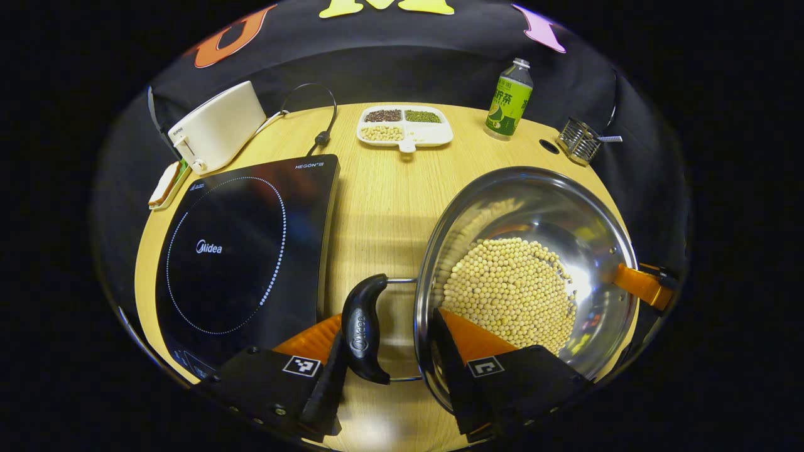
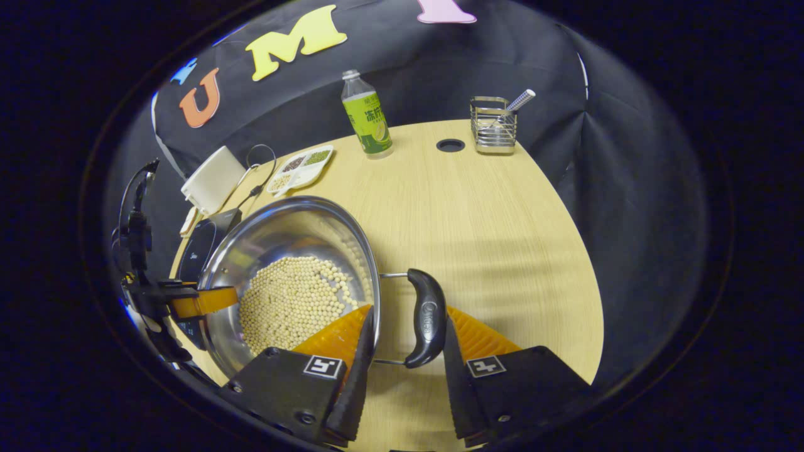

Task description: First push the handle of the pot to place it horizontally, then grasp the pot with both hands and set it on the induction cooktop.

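Note:
A steel pot (image 1: 584,207) holding soybeans (image 1: 509,289) stands on the wooden table, right of the black induction cooktop (image 1: 239,251). My left gripper (image 1: 389,314) is shut across the pot's near black handle (image 1: 364,326), one finger outside the handle and the other inside the rim. On the far rim sits a finger (image 1: 637,284) of my right gripper. In the right gripper view, my right gripper (image 2: 408,307) clamps the opposite handle (image 2: 428,317) and the rim of the pot (image 2: 282,226) the same way. The left gripper's finger (image 2: 195,301) lies over the far rim.
A white toaster (image 1: 217,125) with its cable stands behind the cooktop, with a sandwich (image 1: 164,184) beside it. At the back are a divided dish of beans (image 1: 405,125), a green bottle (image 1: 510,100), a wire rack (image 1: 581,141) and a cable hole (image 1: 548,146).

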{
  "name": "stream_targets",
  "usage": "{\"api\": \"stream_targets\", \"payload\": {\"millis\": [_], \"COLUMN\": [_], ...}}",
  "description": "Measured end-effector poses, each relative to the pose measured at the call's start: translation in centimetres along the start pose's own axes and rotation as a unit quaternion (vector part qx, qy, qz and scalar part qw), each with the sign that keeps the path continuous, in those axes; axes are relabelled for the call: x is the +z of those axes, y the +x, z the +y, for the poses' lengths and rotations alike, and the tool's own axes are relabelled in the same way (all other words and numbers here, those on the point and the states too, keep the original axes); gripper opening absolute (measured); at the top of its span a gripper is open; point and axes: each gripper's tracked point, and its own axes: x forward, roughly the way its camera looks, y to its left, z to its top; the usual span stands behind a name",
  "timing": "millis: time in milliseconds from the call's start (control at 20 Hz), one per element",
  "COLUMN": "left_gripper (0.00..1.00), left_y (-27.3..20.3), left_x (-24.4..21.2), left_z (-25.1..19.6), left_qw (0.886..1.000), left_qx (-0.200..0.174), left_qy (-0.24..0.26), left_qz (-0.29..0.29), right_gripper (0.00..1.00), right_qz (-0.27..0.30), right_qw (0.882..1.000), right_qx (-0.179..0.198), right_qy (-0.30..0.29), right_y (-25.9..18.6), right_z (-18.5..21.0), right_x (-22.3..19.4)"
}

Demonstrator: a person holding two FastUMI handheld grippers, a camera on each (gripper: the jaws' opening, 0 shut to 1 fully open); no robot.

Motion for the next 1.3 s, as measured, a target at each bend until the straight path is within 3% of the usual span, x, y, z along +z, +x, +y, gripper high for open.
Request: {"api": "stream_targets", "payload": {"millis": [250,500,900,1300], "left_gripper": [0.65,0.65,0.65,0.65], "left_y": [-1.0,-3.9,-8.4,-7.3], "left_x": [0.7,2.5,4.1,3.7], "left_z": [0.7,3.9,15.0,26.8], "left_qw": [1.000,1.000,0.999,0.999], "left_qx": [-0.004,0.003,0.023,0.037], "left_qy": [0.003,0.003,-0.012,-0.025], "left_qz": [-0.009,-0.026,-0.033,-0.019], "right_gripper": [0.56,0.56,0.56,0.56], "right_qz": [-0.003,-0.013,-0.005,0.028], "right_qw": [1.000,1.000,0.998,0.998], "right_qx": [0.004,0.019,0.049,0.050], "right_qy": [-0.003,-0.016,-0.035,-0.038], "right_y": [-0.5,-1.9,-1.4,1.3], "right_z": [0.8,4.7,16.5,27.7], "right_x": [0.3,2.5,4.1,2.6]}}
